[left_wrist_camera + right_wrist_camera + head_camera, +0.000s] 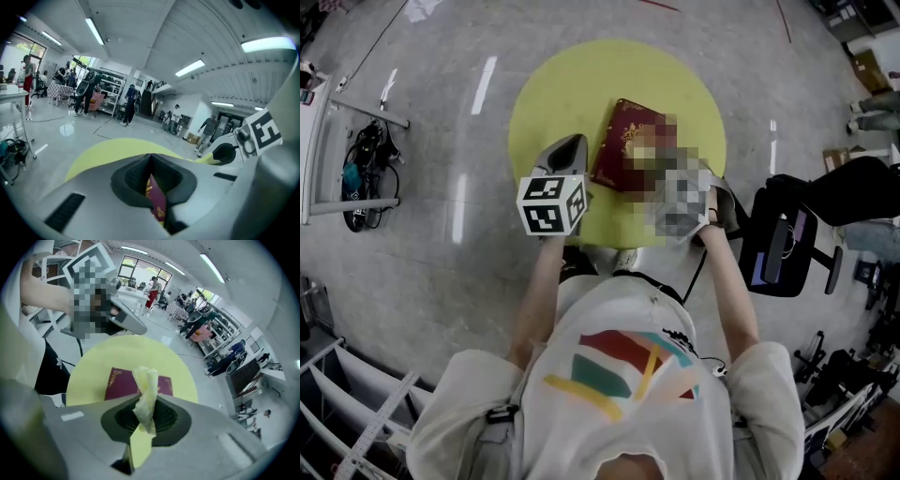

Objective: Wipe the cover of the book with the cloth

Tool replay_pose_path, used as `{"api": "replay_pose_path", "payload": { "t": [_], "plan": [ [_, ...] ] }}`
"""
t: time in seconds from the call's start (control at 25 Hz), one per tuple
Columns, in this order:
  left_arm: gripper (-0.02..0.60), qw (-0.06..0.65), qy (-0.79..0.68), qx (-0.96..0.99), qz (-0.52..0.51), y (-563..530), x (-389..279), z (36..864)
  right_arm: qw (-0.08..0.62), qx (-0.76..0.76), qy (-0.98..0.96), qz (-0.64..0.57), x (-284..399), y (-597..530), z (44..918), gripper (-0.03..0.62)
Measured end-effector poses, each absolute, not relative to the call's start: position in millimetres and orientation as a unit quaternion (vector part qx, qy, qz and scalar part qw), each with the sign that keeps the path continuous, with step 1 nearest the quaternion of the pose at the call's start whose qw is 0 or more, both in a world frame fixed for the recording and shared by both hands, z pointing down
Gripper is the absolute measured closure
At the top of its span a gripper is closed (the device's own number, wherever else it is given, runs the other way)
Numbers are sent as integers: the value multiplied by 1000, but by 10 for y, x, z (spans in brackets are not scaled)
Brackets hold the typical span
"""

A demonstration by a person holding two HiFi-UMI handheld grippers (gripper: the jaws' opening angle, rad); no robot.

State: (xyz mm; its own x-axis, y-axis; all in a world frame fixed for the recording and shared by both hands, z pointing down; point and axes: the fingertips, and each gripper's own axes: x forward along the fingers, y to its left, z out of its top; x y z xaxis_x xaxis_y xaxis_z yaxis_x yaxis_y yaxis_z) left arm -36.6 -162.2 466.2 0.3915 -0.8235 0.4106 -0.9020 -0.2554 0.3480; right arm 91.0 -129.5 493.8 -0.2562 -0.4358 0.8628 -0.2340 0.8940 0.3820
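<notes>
**Book not yet wiped; cloth gripped and held above it**

Book (626, 141) lies flat and closed on the table (544, 94), with the cover and its gold ornament facing up. It sits ahead of and below the right gripper (146, 403), and just to the right of the tips of the left gripper (574, 142).

Right gripper: the jaws are clamped on the cloth (145, 378), which sticks out past them in a twisted bunch. The cloth is clear of the cover.

Left gripper: the jaws are fully together and hold nothing. A strip of maroon shows through the slot behind the tips. It appears to be the book lying underneath, not a grip on it.

Step in hand, in my judgement: the approach. Both grippers hover above the table and wiping has not begun.

Next move: lower the right gripper until the bunch presses on the cover, then stroke along it. The closed left gripper could pin a corner to stop the book sliding.

Orientation: the long axis runs away from the person, with the far end leaning slightly toward the right gripper's side. Seen from the right gripper, the book lies broadside across its line. I cannot tell which edge is the spine.
</notes>
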Motion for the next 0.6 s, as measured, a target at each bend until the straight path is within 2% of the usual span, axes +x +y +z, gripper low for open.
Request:
{"api": "replay_pose_path", "payload": {
  "t": [0.24,0.6],
  "plan": [
    [566,232,-565,791,35,-1672,-467,4214,529,268,-795,-125,870,-1661,4342,565],
    [566,218,-560,799,7,-1675,-496,4002,524,264,-796,-146,766,-1708,4257,565]
  ]
}}
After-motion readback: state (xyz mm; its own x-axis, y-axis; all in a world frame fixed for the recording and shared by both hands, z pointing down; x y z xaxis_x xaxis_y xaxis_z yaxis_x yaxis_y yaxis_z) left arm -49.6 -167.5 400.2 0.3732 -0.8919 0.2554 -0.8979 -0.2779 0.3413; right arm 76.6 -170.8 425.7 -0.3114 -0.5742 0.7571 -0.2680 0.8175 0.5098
